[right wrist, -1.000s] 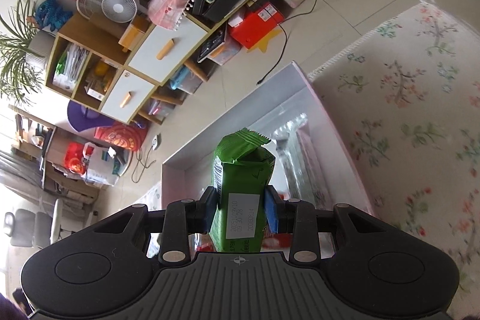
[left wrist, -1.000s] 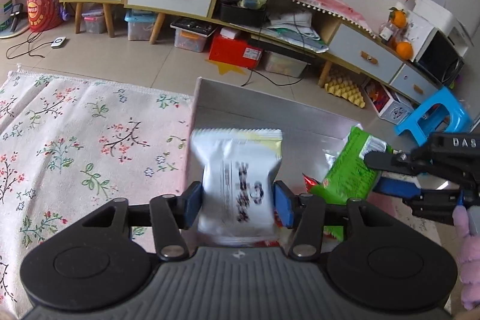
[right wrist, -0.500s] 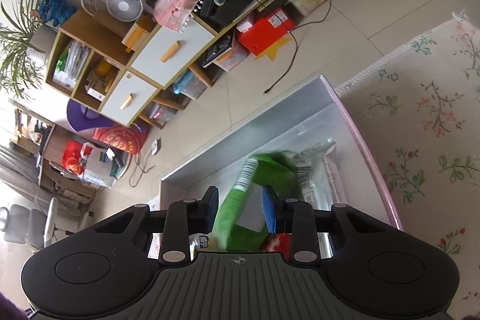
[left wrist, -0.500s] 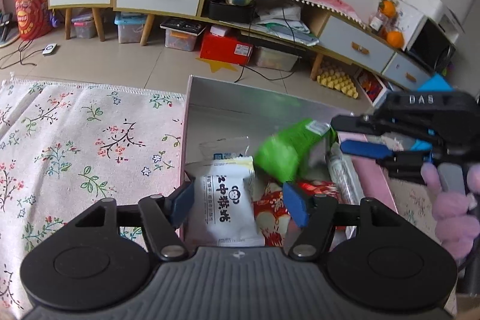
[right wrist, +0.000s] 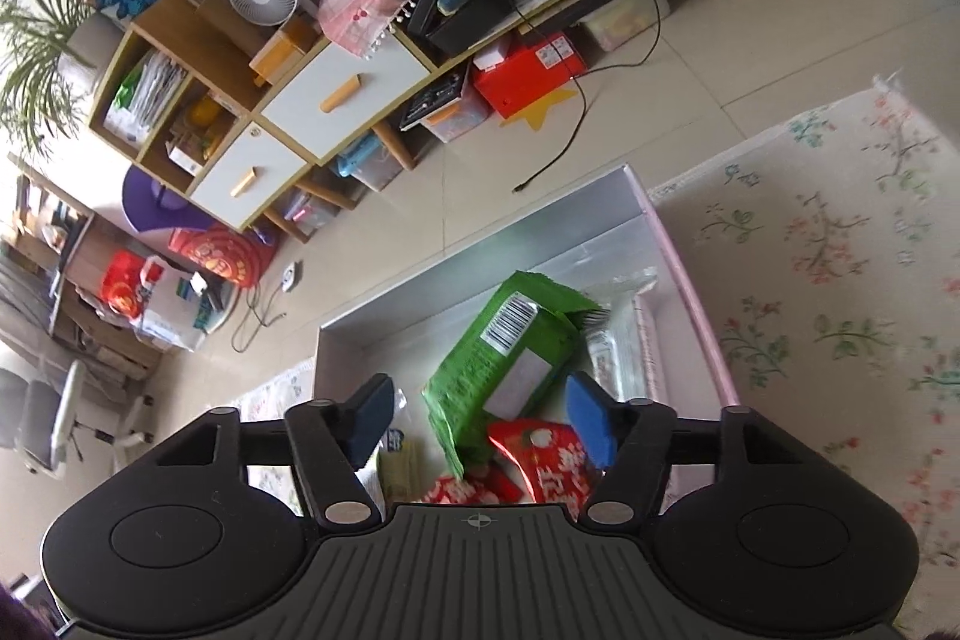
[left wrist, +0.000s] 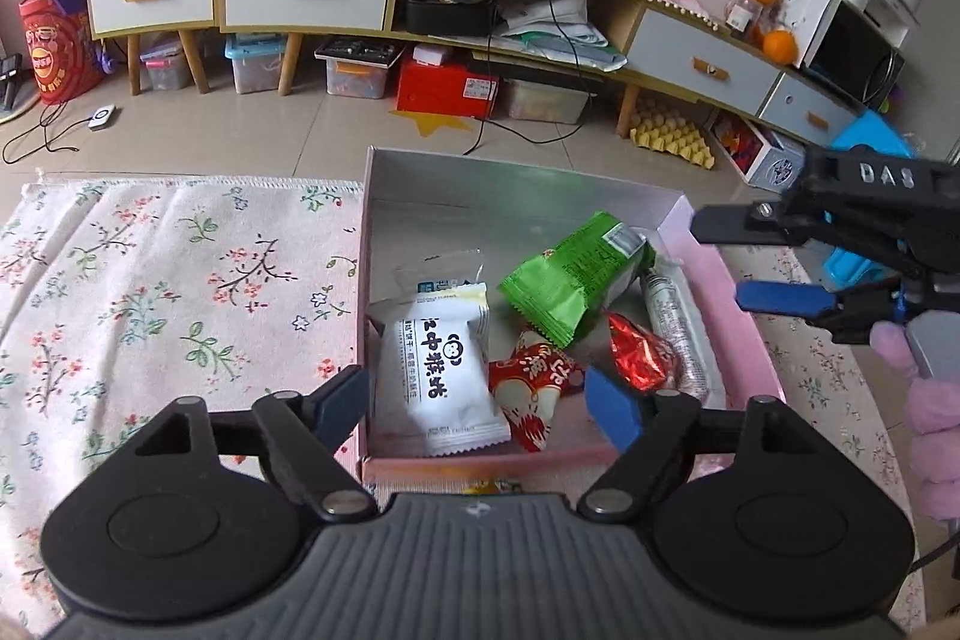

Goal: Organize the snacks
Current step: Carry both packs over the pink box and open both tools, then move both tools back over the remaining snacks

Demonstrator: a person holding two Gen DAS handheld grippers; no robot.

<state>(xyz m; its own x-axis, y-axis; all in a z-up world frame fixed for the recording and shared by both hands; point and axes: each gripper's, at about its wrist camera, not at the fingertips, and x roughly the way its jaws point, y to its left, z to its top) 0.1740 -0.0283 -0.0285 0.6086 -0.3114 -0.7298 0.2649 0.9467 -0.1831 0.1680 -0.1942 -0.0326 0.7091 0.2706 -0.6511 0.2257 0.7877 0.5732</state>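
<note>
Both packets dropped since a second ago: I've let go of the white snack packet and the green snack bag, and both now lie in the pink box.

Left gripper is spread wide and empty, pads hanging either side of the white packet at the box's near wall, not touching it. Right gripper is also wide and holding nothing, poised above the green bag, which rests tilted across the red candy wrappers and a clear sleeve. Judging by looks: all light, soft, crinkly film, slippery, with crushable contents. I'd pinch across the flat middle or a sealed end, gently. Box sits on the floral cloth.
</note>
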